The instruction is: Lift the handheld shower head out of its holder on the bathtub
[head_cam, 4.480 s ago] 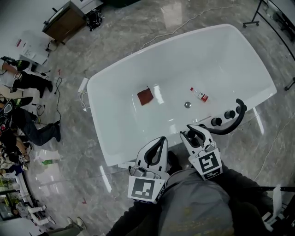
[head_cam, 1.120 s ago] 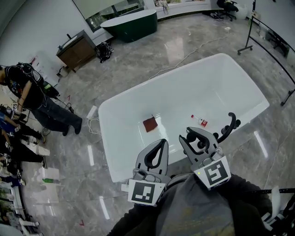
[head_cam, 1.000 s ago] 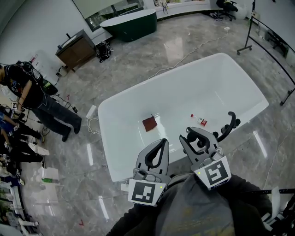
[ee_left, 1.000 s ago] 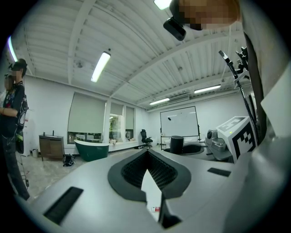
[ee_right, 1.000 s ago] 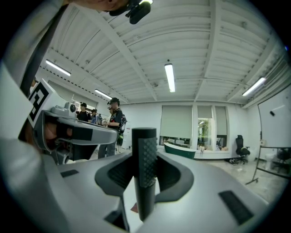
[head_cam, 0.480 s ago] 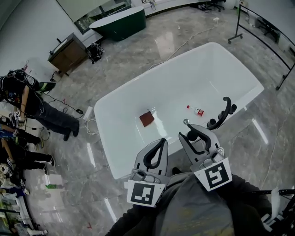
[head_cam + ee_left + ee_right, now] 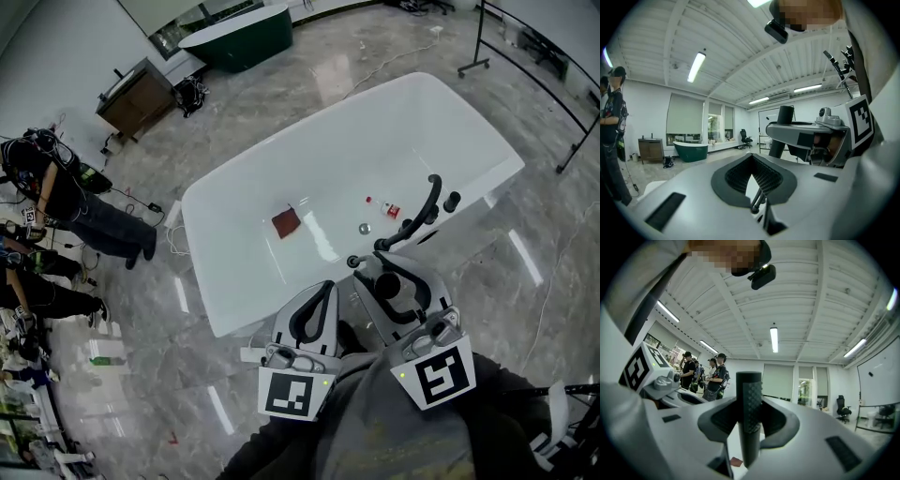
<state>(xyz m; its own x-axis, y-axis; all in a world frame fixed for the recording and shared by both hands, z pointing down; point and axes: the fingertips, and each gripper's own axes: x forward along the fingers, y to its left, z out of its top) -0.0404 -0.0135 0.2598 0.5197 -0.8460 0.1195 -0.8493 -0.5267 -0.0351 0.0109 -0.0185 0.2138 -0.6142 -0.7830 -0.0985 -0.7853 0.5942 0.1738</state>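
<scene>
The white bathtub (image 7: 244,178) fills the middle of the head view, with a curved black faucet (image 7: 427,208) and a black knob (image 7: 452,201) on its near right rim. My right gripper (image 7: 394,281) is shut on the black handle of the shower head (image 7: 387,285), held just off the rim. In the right gripper view the textured handle (image 7: 749,404) stands upright between the right gripper's (image 7: 749,420) pads. My left gripper (image 7: 322,289) hangs beside it to the left, shut and with nothing in it. The left gripper view shows the left gripper's (image 7: 757,176) pads meeting.
Inside the tub lie a red-brown cloth (image 7: 285,222), a small bottle (image 7: 382,206) and the drain (image 7: 364,228). People (image 7: 56,187) stand at the left by a wooden cabinet (image 7: 136,94). A dark green tub (image 7: 234,33) sits at the back, a black stand (image 7: 478,37) at the right.
My right gripper has risen toward the camera with the black handle in it, drawing back from the tub rim. The left gripper has shifted along with it.
</scene>
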